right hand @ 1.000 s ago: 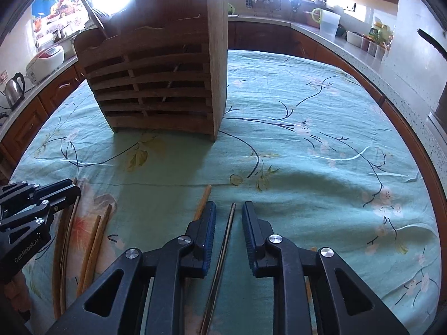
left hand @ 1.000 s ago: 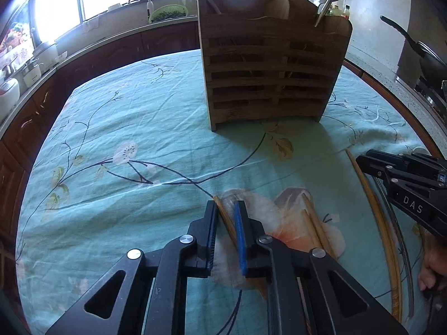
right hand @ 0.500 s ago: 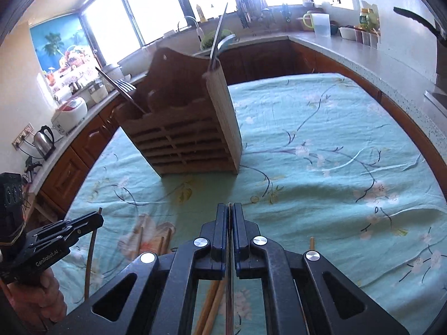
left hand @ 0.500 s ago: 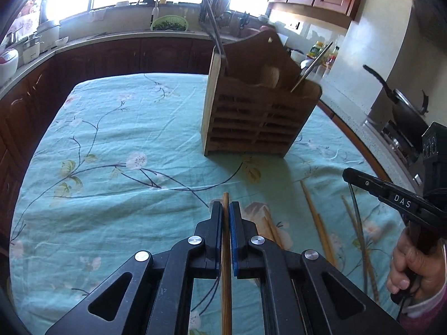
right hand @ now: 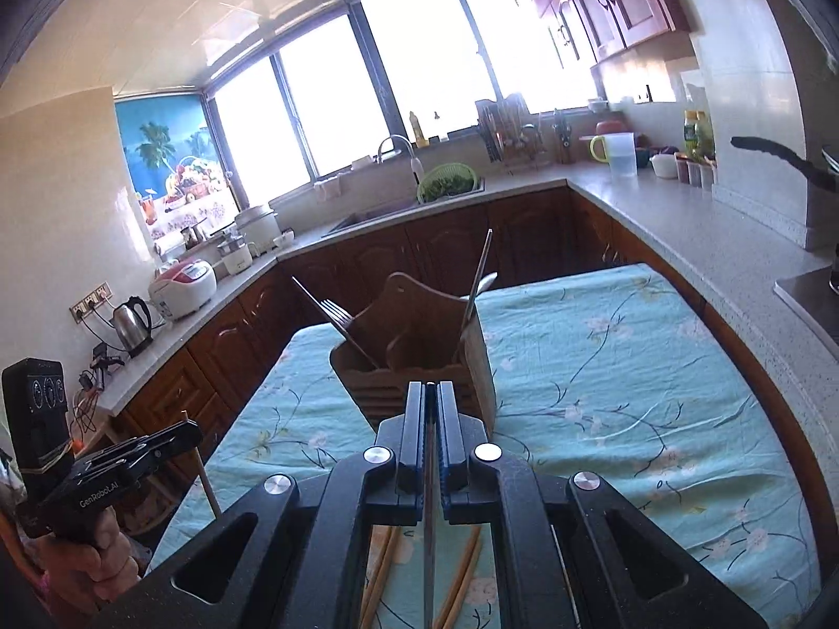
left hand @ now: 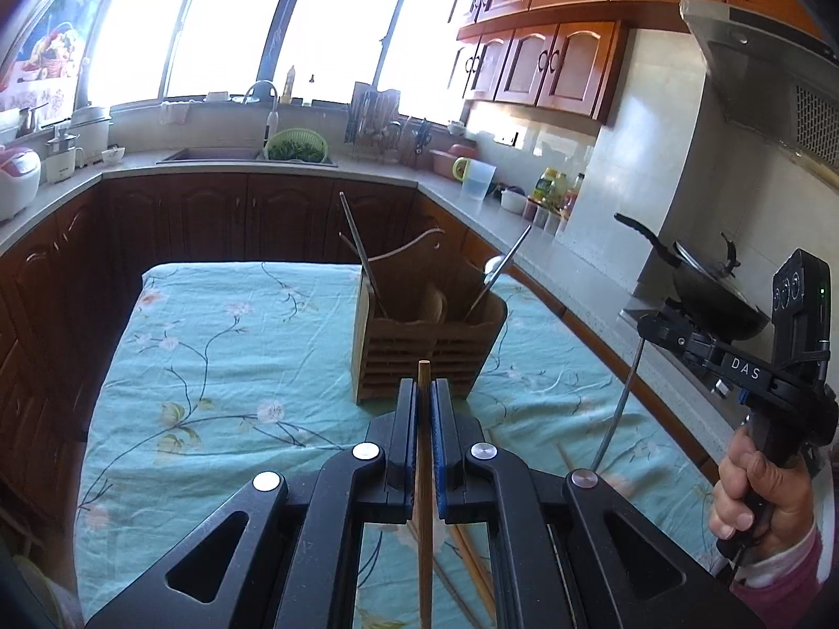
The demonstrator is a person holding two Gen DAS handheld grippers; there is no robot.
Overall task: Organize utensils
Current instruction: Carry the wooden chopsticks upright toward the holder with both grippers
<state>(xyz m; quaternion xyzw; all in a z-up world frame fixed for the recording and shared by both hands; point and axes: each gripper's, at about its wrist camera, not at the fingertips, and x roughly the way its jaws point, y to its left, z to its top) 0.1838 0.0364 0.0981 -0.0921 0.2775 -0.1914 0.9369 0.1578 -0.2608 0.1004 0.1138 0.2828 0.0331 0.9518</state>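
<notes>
My left gripper (left hand: 424, 385) is shut on a wooden chopstick (left hand: 423, 472), held well above the table with its tip pointing at the wooden utensil holder (left hand: 425, 338). My right gripper (right hand: 430, 388) is shut on a thin metal chopstick (right hand: 429, 524), also raised, in front of the same holder (right hand: 419, 356). The holder stands on the floral teal tablecloth (left hand: 225, 367) and has a fork, a spoon and metal sticks in it. Each gripper shows in the other view: the right gripper (left hand: 642, 322) with its metal chopstick (left hand: 619, 409), the left gripper (right hand: 194, 432) with its wooden one.
More wooden chopsticks (right hand: 461, 582) lie on the cloth below the grippers. Kitchen counters (right hand: 655, 209) run round the table, with a sink, a green colander (left hand: 296, 147), a rice cooker (right hand: 183, 288) and a kettle (right hand: 133, 322). A black wok (left hand: 713, 293) sits on the stove at the right.
Both grippers closed on chopsticks that lay on the cloth and lifted them high above the table, tilting forward toward the holder.
</notes>
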